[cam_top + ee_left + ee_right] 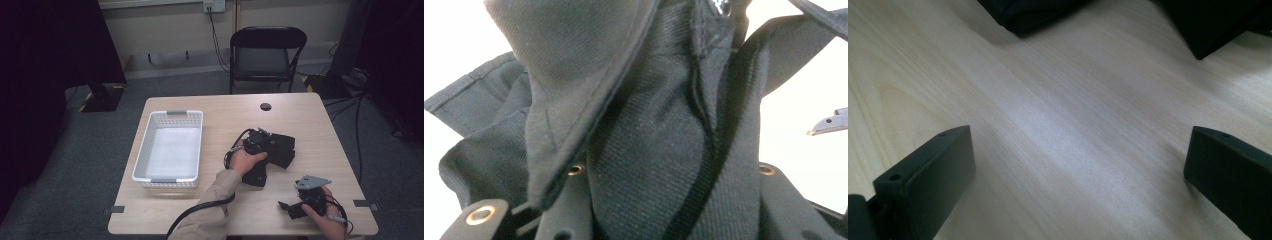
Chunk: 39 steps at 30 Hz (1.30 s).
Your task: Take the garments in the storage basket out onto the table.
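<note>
Left gripper (260, 142) clamps black fabric (649, 125) | right gripper (1078, 175) wide open, empty

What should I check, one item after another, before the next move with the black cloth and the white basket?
1. Left gripper is at the black cloth: ok, fabric is pressed close in front of its camera.
2. Left grip is firm: cannot tell, the jaws are hidden by the fabric.
3. Right gripper is free: ok, jaws stand wide apart over bare wood.
4. White basket is ready to receive: ok, nothing lies in it.
5. Cloth is off the table: not ok, it lies on the wood.
6. Way from cloth to basket: ok, bare wood between them.
</note>
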Motion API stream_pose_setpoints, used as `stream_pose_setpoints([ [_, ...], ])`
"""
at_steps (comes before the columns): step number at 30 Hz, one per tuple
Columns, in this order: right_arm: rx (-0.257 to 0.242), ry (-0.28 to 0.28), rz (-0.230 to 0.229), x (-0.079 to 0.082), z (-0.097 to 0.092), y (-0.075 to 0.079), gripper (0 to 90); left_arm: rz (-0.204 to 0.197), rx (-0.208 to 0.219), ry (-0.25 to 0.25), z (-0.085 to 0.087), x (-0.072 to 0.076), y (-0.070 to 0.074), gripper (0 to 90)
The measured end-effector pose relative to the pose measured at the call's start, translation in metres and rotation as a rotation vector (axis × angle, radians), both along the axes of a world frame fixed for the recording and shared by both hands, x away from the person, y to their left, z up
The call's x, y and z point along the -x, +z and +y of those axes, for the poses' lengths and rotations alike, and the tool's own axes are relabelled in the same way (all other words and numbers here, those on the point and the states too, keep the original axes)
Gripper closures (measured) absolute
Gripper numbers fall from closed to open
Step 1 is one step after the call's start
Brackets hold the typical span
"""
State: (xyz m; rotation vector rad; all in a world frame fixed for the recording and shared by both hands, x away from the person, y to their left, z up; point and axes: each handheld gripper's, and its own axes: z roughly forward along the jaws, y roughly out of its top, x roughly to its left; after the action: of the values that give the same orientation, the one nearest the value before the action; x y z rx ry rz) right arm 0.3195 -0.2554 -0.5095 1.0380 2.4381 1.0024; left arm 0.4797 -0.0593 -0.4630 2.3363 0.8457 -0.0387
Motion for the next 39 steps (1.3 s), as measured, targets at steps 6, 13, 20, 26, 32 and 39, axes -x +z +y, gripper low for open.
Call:
stream_pose_setpoints([
  [6, 0.000, 0.000, 0.000, 0.000, 0.000, 0.000, 0.0, 0.017, -0.008, 0.002, 0.003, -0.002, 0.000, 51.1],
  [13, 0.000, 0.000, 0.000, 0.000, 0.000, 0.000, 0.0, 0.013, -0.010, -0.001, 0.003, -0.001, 0.000, 42.4],
  [20, 0.000, 0.000, 0.000, 0.000, 0.000, 0.000, 0.0, 0.004, -0.031, -0.022, 0.003, 0.000, 0.002, 32.5],
  [26, 0.000, 0.000, 0.000, 0.000, 0.000, 0.000, 0.0, -0.011, -0.064, -0.032, 0.000, 0.003, 0.002, 18.3],
  [32, 0.000, 0.000, 0.001, 0.000, 0.000, 0.000, 0.0, -0.031, -0.070, -0.047, -0.002, 0.005, 0.008, 8.4],
  [39, 0.000, 0.000, 0.000, 0.000, 0.000, 0.000, 0.0, -0.058, -0.043, -0.051, 0.003, 0.009, 0.018, 3.4],
])
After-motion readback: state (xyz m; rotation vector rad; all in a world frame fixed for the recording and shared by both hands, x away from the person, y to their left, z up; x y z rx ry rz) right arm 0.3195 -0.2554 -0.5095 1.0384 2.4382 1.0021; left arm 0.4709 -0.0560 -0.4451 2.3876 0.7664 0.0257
